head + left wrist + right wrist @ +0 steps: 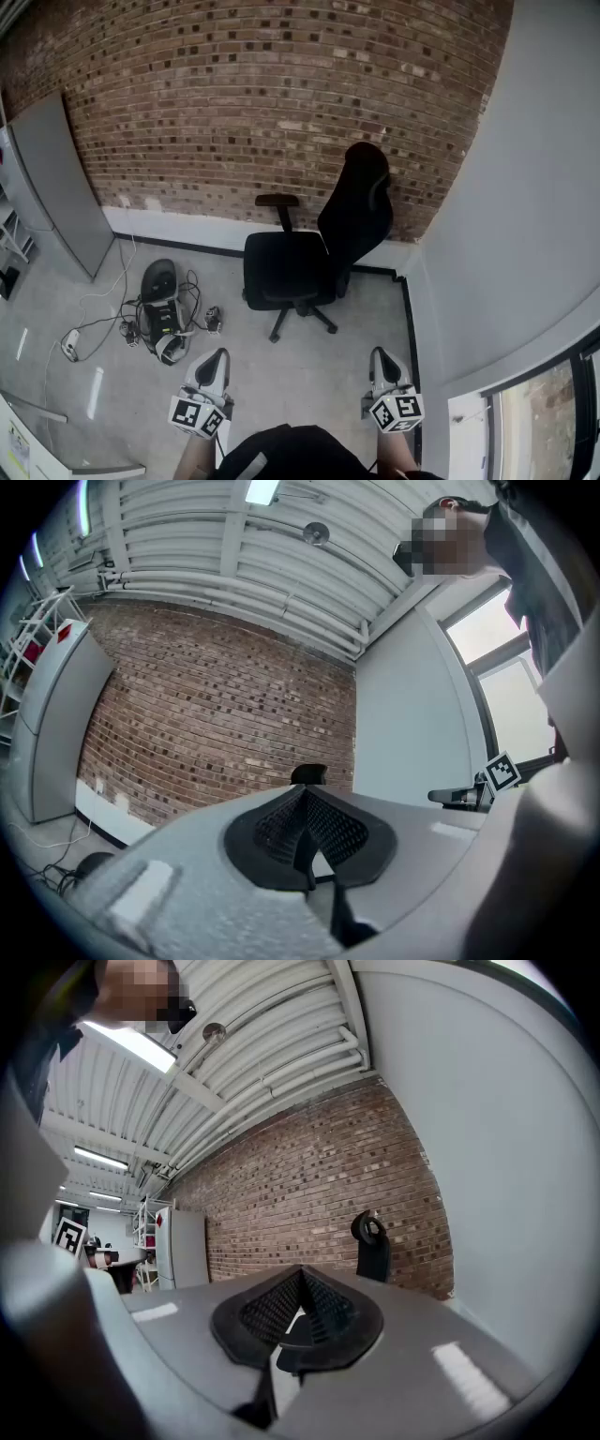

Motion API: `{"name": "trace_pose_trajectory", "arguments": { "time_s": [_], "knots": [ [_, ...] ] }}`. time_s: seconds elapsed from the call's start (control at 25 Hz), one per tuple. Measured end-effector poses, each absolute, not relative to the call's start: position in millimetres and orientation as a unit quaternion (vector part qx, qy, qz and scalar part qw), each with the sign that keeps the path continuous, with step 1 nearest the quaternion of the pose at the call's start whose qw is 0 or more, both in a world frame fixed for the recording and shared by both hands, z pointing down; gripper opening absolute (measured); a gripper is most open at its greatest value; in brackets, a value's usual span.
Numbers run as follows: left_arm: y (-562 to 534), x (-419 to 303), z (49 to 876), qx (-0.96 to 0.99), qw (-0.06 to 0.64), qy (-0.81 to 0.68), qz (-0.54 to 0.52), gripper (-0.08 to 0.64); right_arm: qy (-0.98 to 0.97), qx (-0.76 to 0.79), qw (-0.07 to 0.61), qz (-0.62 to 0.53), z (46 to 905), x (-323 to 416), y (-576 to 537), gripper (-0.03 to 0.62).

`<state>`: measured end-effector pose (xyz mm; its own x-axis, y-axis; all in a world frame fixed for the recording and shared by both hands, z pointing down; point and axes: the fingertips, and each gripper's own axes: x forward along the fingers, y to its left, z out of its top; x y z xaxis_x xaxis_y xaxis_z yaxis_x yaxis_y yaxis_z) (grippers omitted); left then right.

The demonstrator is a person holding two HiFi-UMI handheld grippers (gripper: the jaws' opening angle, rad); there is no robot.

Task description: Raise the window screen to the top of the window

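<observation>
Grippers sit side by side at the bottom edge of the head view, well apart. Both point away from the person towards a brick wall [281, 94]. The left gripper [217, 356] has its jaws pressed fully together with nothing between them, as its own view [305, 841] shows. The right gripper [380, 356] is likewise closed and empty, its black pads meeting in its own view [298, 1312]. Neither touches anything in the room.

The window [553, 412] lies at the lower right corner of the head view, set in the pale grey wall [525, 187] to the person's right, just beside the right gripper's side of the body. Its dark frame shows one bar slanting across the top and another running down the picture's right edge, with a white sill [469, 427] at its near end. In the left gripper view the window [502, 667] stands upright on that same wall, with a dark crossbar running level across it. The window screen cannot be told apart from the pane in any view, so its height in the frame cannot be read.

A black office chair [300, 262] stands against the brick wall, in the corner ahead. A dark device with tangled cables [161, 309] lies on the grey floor [281, 375] to the left. A grey panel [61, 178] leans at the far left.
</observation>
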<state>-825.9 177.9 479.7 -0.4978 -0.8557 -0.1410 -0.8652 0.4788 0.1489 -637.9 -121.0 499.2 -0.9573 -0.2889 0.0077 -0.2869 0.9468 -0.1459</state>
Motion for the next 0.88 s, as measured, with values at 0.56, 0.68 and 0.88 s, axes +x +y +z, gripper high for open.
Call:
{"name": "trace_pose_trajectory", "arguments": {
  "time_s": [0.56,0.68,0.88],
  "knots": [
    [186,-813,477,-0.498,-0.004,0.861,0.104,0.005,0.984,-0.156,-0.006,-0.088,508,-626,-115,0.005],
    [187,-814,473,-0.505,-0.007,0.856,0.107,0.005,0.982,-0.163,0.001,-0.099,506,-627,-108,0.005],
    [183,-807,467,-0.536,-0.009,0.837,0.11,0.005,0.981,-0.169,0.014,-0.097,494,-625,-93,0.006]
  ]
}}
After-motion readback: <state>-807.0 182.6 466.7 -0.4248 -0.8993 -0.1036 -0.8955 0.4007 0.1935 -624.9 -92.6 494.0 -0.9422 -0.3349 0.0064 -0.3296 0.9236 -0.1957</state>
